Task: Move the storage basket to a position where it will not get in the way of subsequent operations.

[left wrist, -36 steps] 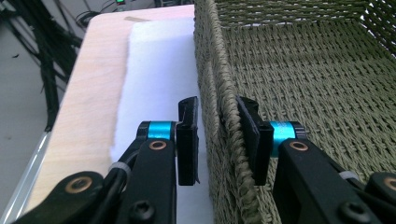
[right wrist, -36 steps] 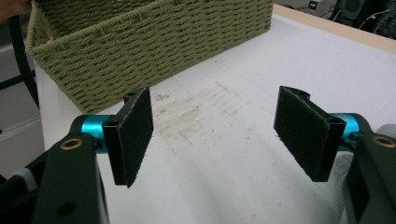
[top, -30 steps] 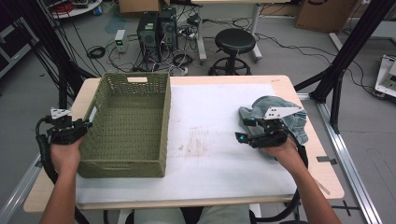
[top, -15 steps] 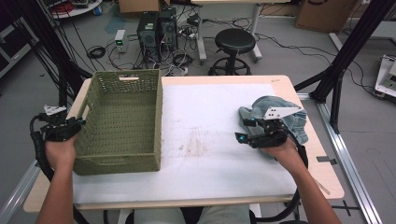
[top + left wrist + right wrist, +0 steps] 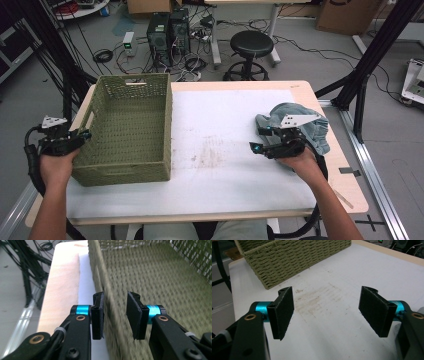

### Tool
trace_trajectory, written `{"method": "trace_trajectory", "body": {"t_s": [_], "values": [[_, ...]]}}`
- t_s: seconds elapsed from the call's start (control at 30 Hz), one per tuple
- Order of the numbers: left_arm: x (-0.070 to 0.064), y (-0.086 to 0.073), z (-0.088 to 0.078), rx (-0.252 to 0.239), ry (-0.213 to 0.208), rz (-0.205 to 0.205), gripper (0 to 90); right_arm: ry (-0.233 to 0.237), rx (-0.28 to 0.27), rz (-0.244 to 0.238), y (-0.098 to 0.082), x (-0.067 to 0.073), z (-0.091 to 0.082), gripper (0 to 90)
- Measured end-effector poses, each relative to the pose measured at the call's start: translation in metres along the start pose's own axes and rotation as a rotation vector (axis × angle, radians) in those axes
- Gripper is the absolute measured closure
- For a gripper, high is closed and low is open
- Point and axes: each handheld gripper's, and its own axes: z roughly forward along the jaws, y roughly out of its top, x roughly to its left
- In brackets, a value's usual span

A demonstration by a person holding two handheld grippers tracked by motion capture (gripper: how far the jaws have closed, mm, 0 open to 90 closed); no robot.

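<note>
One empty green wicker basket (image 5: pixel 127 127)

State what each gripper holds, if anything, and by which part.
The left gripper straddles the green basket's left wall, jaws just opening, pads seemingly off it. The right gripper is open and empty.

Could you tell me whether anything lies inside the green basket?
No, the left gripper view shows the green basket's woven floor bare.

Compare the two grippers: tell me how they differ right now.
The left gripper straddles the basket wall, its jaws having just been opening; the right gripper has nothing between its jaws. The left sits at the table's left edge; the right hovers over the white mat, beside a cloth. Both have black pads.
</note>
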Motion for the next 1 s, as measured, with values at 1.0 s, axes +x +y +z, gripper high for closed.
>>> {"method": "trace_trajectory", "body": {"t_s": [1.0], "values": [[0.02, 0.001, 0.011, -0.02, 0.148, 0.001, 70.2, 0.001, 0.014, 0.004, 0.0, -0.002, 0.002, 28.7]]}}
